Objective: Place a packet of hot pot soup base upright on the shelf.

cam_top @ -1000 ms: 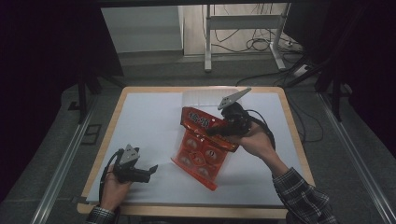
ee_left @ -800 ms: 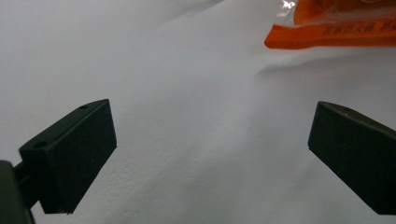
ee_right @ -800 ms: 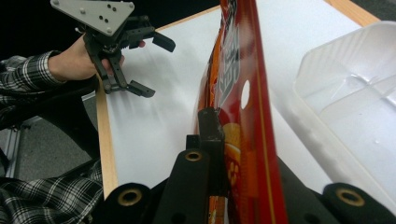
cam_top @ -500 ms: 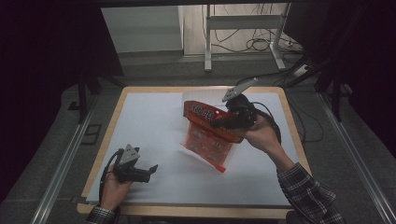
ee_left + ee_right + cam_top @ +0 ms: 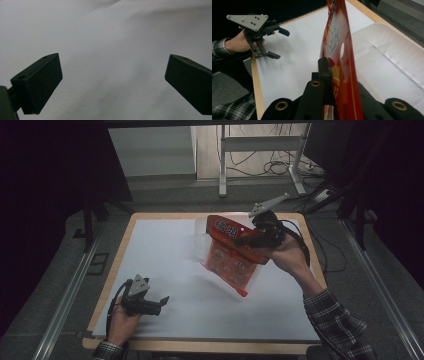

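The right gripper (image 5: 250,240) clamps the red snack bag (image 5: 230,257) by its top edge, above the white tray (image 5: 392,62). The bag hangs below the jaws. The left gripper (image 5: 159,304) stands wide open, well apart from the tray.

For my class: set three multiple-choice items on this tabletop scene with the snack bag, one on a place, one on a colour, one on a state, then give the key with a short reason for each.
1. Where is the clear plastic tray?
A. On the white table sheet, near the far edge, behind the bag
B. On the floor beside the table
C. In the left gripper

2. What is the main colour of the snack bag?
A. Blue
B. Red-orange
C. Green

3. How do the fingers of the left gripper stand?
A. Shut on the bag
B. Shut on the tray
C. Open, with nothing between them

Key:
1 A, the right gripper view shows the tray lying on the sheet beyond the bag.
2 B, the bag's printed face is red-orange in the high view.
3 C, the left gripper view shows bare sheet between its spread fingers, while the right gripper pinches the bag.
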Available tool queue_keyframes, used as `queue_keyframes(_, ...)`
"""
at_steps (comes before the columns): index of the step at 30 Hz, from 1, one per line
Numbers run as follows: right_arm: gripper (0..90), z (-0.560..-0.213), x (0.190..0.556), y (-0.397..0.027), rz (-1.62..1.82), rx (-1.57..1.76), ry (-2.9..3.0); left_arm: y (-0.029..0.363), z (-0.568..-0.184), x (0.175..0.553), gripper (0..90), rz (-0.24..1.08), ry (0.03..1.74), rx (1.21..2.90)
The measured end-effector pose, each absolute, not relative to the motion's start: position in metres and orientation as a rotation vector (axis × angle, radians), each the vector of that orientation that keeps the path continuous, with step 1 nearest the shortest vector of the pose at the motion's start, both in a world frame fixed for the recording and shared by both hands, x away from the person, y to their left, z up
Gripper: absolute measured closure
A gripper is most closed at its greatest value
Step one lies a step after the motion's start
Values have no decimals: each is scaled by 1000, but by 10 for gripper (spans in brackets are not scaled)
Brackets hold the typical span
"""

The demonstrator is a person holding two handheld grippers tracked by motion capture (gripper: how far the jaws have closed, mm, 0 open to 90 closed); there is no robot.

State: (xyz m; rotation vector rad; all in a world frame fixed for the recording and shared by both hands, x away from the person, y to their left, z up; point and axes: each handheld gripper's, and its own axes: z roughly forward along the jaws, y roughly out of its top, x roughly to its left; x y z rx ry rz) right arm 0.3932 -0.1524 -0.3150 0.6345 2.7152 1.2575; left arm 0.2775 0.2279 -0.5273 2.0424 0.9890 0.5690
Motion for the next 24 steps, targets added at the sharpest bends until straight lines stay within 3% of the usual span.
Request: queue_keyframes(24, 890, -284, 430, -178, 1255, 729, 2602, 228, -527, 278, 14, 572, 995, 2046)
